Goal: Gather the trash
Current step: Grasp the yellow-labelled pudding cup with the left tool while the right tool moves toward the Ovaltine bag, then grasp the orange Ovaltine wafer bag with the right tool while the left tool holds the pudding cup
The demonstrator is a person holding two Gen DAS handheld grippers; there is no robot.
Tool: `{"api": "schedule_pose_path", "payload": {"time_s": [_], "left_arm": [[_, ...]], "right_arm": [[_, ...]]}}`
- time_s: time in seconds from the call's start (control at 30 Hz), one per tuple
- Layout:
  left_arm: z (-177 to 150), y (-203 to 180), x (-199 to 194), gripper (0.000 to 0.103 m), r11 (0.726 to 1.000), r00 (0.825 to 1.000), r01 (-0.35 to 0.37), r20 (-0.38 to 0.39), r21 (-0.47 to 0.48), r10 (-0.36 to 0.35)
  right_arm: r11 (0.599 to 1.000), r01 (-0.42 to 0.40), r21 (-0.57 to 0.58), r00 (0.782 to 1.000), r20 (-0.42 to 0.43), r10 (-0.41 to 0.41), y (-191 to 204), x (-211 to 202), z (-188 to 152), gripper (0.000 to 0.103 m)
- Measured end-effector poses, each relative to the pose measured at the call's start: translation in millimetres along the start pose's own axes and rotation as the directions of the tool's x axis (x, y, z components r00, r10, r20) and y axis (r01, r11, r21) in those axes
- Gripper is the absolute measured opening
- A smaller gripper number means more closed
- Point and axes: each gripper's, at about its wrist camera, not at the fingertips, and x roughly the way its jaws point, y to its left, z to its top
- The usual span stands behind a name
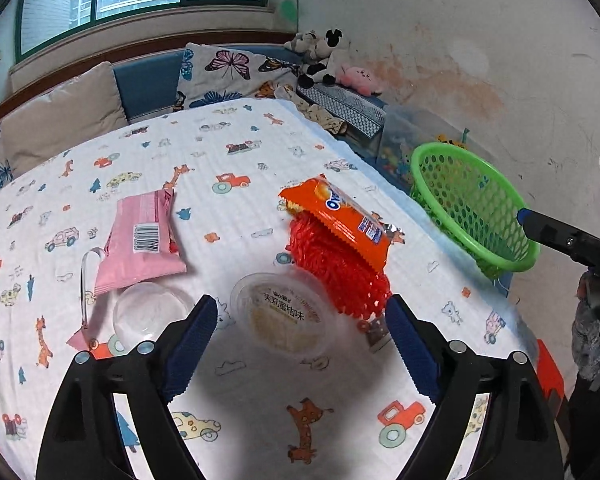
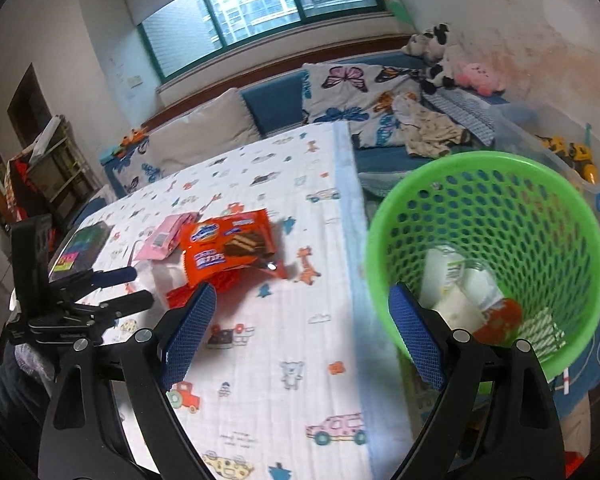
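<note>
- Jelly cup [image 1: 286, 322], sealed lid printed with yellow characters, sits on the tablecloth [image 1: 220, 152] directly between the left gripper [image 1: 300, 320] fingers; jaws spread wide, holding nothing.
- Judgement: cup is light, thin-walled plastic, smooth and likely slippery; best taken across the rim where it is stiffest, with gentle closing.
- At 1 o'clock from the cup: red mesh netting [image 1: 340, 268], soft and snag-prone, touching or just overlapping the cup's edge; cannot tell which. Orange wafer wrapper [image 1: 340, 216] lies on top of the mesh; light, crinkly, easy to pinch by an end.
- At 9 o'clock: clear plastic lid [image 1: 150, 314], just beside the left finger. At 10 o'clock: pink wrapper [image 1: 140, 240], flat.
- Green basket [image 2: 540, 208] hangs off the table's right edge, tilted toward the table, trash already inside.
- Right gripper [image 2: 300, 332] also spread, empty, one finger in front of the basket rim.
- Obstruction risk: mesh may drag along with the cup.
</note>
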Motion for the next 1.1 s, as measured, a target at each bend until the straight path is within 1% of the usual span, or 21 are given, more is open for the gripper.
{"api": "schedule_pose_path", "payload": {"time_s": [0.23,0.33,0.5,0.57,0.6,0.73,1.1], "left_arm": [[-2,4,16,0.085,0.999,0.999,0.032,-0.031,0.035,-0.031],[-3,4,23,0.085,0.998,0.998,0.035,-0.044,0.052,-0.033],[-4,4,30,0.084,0.997,0.998,0.048,-0.046,0.066,-0.045],[-4,3,31,0.080,0.996,0.998,0.052,-0.039,0.077,-0.049],[-4,3,31,0.076,0.995,0.998,0.050,-0.036,0.081,-0.047],[-4,7,29,0.066,0.996,0.998,0.061,-0.028,0.067,-0.060],[-14,15,9,0.065,0.997,0.997,0.076,-0.019,0.029,-0.076]], "right_arm": [[1.000,-0.011,-0.006,1.000,-0.010,0.011,7,6,1,0.088],[1.000,-0.011,-0.006,1.000,-0.017,0.011,7,10,2,0.088],[1.000,-0.012,-0.012,0.999,-0.031,0.012,11,18,3,0.088],[1.000,-0.014,-0.017,0.999,-0.035,0.013,14,21,3,0.088],[1.000,-0.014,-0.020,0.999,-0.038,0.013,15,22,4,0.088],[0.999,-0.022,-0.024,0.999,-0.049,0.021,19,29,7,0.088],[0.997,-0.066,-0.030,0.993,-0.098,0.063,33,55,11,0.088]]}}
